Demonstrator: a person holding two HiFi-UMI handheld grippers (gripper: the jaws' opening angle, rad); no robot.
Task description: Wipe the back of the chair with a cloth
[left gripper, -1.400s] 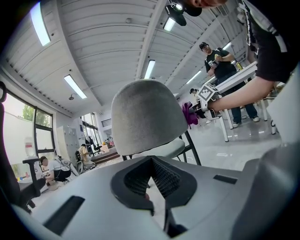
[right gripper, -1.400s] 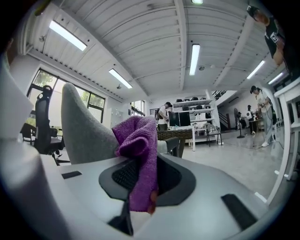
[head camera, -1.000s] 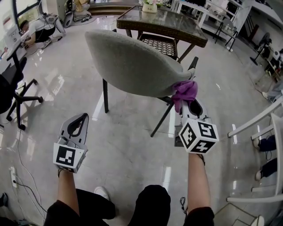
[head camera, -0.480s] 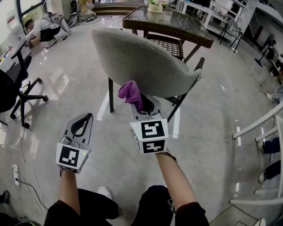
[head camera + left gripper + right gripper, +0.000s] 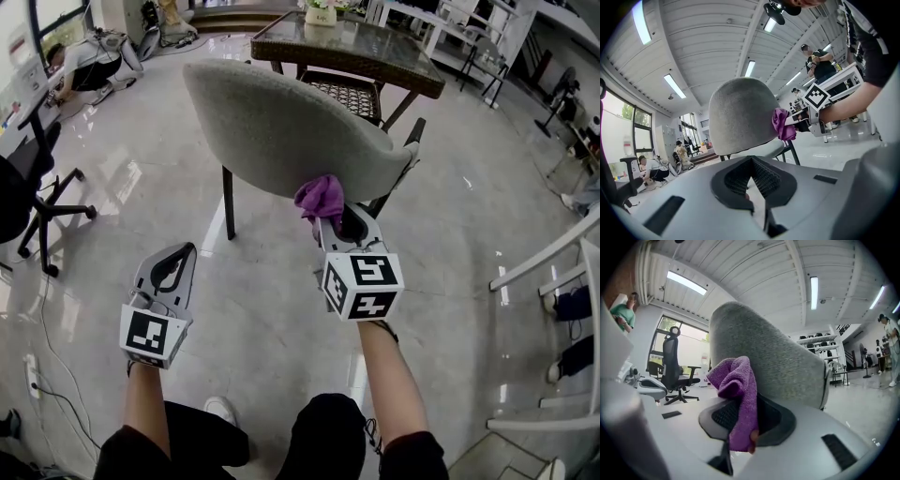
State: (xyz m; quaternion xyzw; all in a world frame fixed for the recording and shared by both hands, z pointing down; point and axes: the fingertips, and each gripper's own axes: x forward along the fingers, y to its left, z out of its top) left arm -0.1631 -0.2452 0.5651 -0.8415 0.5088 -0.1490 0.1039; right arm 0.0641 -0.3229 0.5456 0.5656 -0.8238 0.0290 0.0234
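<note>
A grey upholstered chair point(image 5: 281, 131) with dark legs stands with its curved back toward me. My right gripper point(image 5: 339, 223) is shut on a purple cloth point(image 5: 321, 198), which presses against the lower right part of the chair back. In the right gripper view the purple cloth point(image 5: 738, 394) hangs between the jaws, right in front of the grey chair back point(image 5: 778, 362). My left gripper point(image 5: 167, 269) hangs low at the left, apart from the chair, shut with nothing in it. The left gripper view shows the chair point(image 5: 740, 117) and the cloth point(image 5: 783, 126) at its right edge.
A dark wicker table point(image 5: 352, 47) with a glass top stands behind the chair. A black office chair point(image 5: 28, 187) is at the left. White furniture frames point(image 5: 553, 272) stand at the right. People are at the far left point(image 5: 80, 61). Cables point(image 5: 47, 375) lie on the glossy floor.
My right gripper swept the cloth across the chair back: from its right end to the lower left, then back to the lower right. The left gripper stayed still.
</note>
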